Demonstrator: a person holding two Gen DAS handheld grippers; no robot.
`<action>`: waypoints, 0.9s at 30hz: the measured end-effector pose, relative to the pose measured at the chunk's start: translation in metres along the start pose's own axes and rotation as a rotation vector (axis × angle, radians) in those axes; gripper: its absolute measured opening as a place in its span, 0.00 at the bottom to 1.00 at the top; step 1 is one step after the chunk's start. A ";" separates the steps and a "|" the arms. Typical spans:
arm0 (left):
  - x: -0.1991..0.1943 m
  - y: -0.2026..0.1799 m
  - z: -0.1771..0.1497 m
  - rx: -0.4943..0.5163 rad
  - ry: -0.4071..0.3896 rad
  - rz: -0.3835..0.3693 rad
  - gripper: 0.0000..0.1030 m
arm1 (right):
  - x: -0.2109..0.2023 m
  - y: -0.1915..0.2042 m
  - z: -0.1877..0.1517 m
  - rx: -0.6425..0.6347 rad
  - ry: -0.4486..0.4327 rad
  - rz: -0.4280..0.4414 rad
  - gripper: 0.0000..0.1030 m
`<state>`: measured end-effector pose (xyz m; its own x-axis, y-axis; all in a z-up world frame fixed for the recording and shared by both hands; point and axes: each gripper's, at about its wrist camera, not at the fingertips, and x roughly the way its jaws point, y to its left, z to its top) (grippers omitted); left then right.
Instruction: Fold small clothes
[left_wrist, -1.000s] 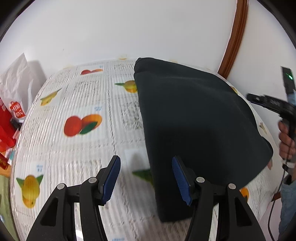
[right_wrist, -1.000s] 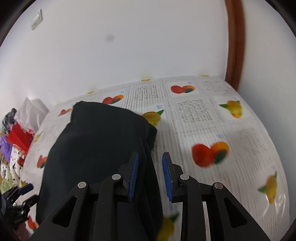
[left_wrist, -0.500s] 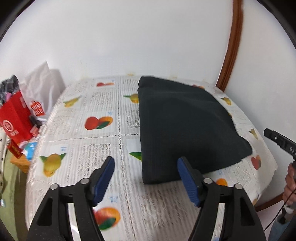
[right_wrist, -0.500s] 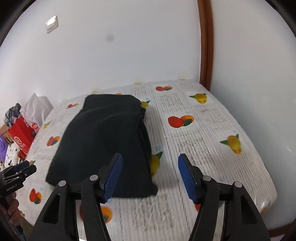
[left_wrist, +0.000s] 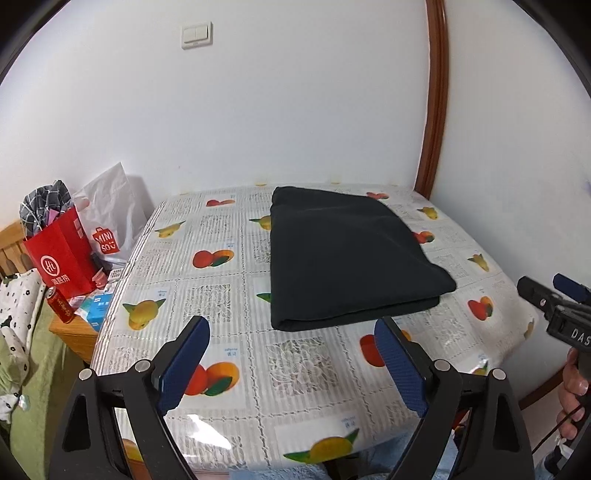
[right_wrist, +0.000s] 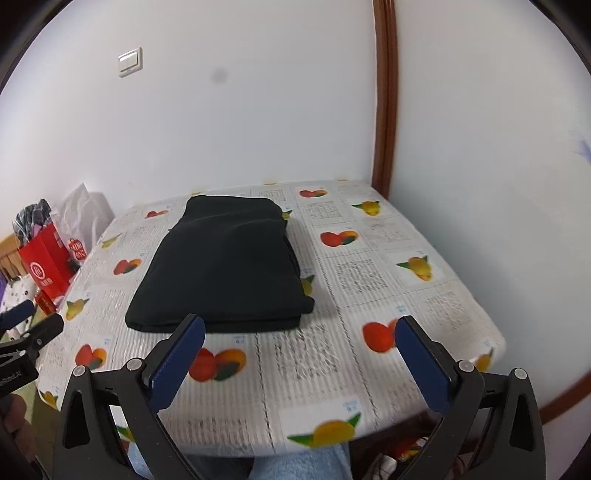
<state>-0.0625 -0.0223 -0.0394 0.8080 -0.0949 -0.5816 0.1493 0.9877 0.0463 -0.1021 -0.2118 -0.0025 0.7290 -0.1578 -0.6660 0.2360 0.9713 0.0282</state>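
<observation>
Here the black garment (left_wrist: 347, 254) lies folded into a thick, roughly rectangular bundle on the counter (left_wrist: 306, 373), which is covered by a glossy cloth printed with fruit squares. The fabric looks matte and plain, with no visible print or trim. Its top face is smooth apart from a shallow crease running near the far end. In the right wrist view the same garment (right_wrist: 225, 266) shows stacked layers along its near edge and its right side, where the lower layers stick out slightly past the top one. The bundle sits toward the far half of the counter, close to the wall, with bare cloth on all sides.

The left claw (left_wrist: 291, 363) hangs above the near part of the counter, jaws opening and already wide, with nothing between the blue pads. It is clear of the garment. The right claw (right_wrist: 299, 360) is likewise over the near edge, jaws opening to a wide spread, empty, and apart from the garment's near edge.

A person's hand (left_wrist: 572, 391) holds the right tool's grip at the right edge of the left view.

Beside the counter on the left stand a red paper bag (left_wrist: 64, 258) and a white bag (left_wrist: 110, 221). A light switch (left_wrist: 197, 35) is on the wall.
</observation>
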 end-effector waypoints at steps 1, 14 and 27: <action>-0.003 0.000 -0.001 -0.001 -0.007 -0.005 0.88 | -0.004 0.000 -0.002 -0.005 0.000 -0.003 0.99; -0.015 -0.007 -0.006 0.005 -0.030 0.029 0.88 | -0.017 0.003 -0.013 -0.026 0.010 -0.015 0.99; -0.013 -0.015 -0.007 0.015 -0.021 0.024 0.88 | -0.021 -0.005 -0.018 -0.006 0.015 -0.046 0.99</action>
<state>-0.0794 -0.0346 -0.0380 0.8231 -0.0738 -0.5630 0.1381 0.9878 0.0724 -0.1301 -0.2103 -0.0021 0.7079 -0.1998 -0.6775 0.2654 0.9641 -0.0070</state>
